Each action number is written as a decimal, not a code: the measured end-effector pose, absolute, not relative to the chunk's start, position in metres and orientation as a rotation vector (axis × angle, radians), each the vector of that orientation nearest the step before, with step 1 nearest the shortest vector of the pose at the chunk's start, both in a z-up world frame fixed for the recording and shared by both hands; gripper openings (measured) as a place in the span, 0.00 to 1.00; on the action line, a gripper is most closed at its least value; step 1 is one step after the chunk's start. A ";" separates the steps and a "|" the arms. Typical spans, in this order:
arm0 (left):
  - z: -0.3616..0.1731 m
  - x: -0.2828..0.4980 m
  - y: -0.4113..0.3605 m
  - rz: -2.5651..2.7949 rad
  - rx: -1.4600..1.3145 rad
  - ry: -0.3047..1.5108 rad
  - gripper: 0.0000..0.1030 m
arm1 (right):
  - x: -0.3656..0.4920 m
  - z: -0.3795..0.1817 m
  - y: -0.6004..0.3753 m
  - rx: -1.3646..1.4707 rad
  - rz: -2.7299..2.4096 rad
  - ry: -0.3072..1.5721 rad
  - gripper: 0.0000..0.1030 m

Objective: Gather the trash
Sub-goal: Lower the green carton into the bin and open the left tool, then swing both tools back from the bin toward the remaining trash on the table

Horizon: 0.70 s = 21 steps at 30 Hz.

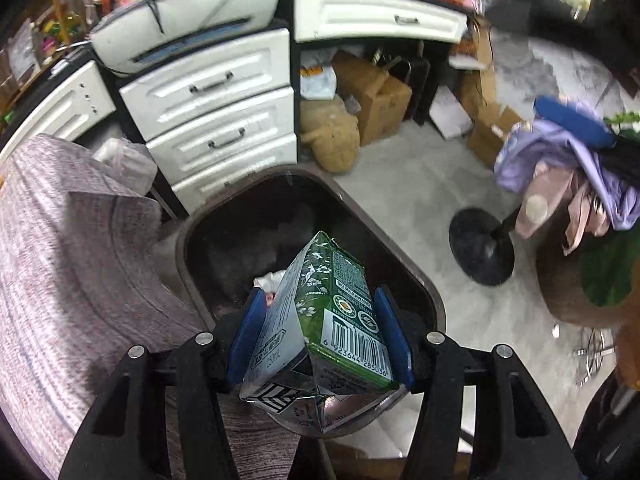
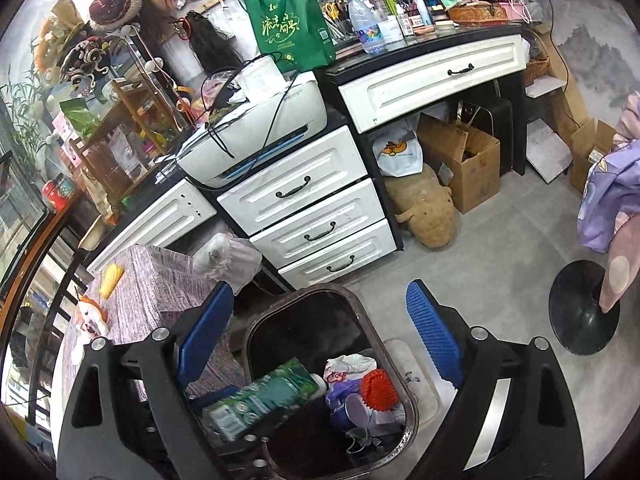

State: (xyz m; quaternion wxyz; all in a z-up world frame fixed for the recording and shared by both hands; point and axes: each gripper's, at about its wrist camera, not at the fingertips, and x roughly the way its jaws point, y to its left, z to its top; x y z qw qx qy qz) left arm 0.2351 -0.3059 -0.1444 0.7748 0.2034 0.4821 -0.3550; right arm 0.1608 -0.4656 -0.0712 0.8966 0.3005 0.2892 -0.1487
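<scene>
My left gripper (image 1: 320, 332) is shut on a green and white drink carton (image 1: 324, 312). Its blue pads (image 1: 394, 336) press the carton's two sides. The carton hangs tilted over the open dark bin (image 1: 400, 256), where white crumpled paper (image 1: 268, 280) shows beneath it. In the right wrist view the same carton (image 2: 260, 396) sits over the left part of the bin (image 2: 304, 292). My right gripper (image 2: 320, 332) is open above the bin with nothing between its fingers. Inside lie an orange ridged piece (image 2: 378, 390), a purple cup (image 2: 352, 408) and white paper (image 2: 348, 364).
A cloth-covered table (image 2: 152, 292) stands left of the bin, with a yellow item (image 2: 110, 280) on it. White drawers (image 2: 316, 216) and a printer (image 2: 256, 136) stand behind. Cardboard boxes (image 2: 468, 164) and a plush toy (image 2: 428, 212) lie under the desk. A black stand base (image 2: 582, 308) is to the right.
</scene>
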 end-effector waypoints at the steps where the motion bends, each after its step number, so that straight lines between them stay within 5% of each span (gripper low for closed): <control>1: -0.147 0.235 -0.308 -0.780 0.452 1.058 0.54 | 0.160 -0.070 -0.465 0.620 -0.308 0.596 0.85; 4: -0.149 0.235 -0.313 -0.795 0.476 1.075 0.57 | 0.159 -0.067 -0.465 0.619 -0.305 0.586 0.86; 6: -0.150 0.235 -0.315 -0.797 0.485 1.077 0.71 | 0.157 -0.065 -0.464 0.617 -0.306 0.580 0.87; 21: -0.114 0.217 -0.286 -0.797 0.411 0.970 0.82 | 0.155 -0.063 -0.462 0.600 -0.289 0.567 0.88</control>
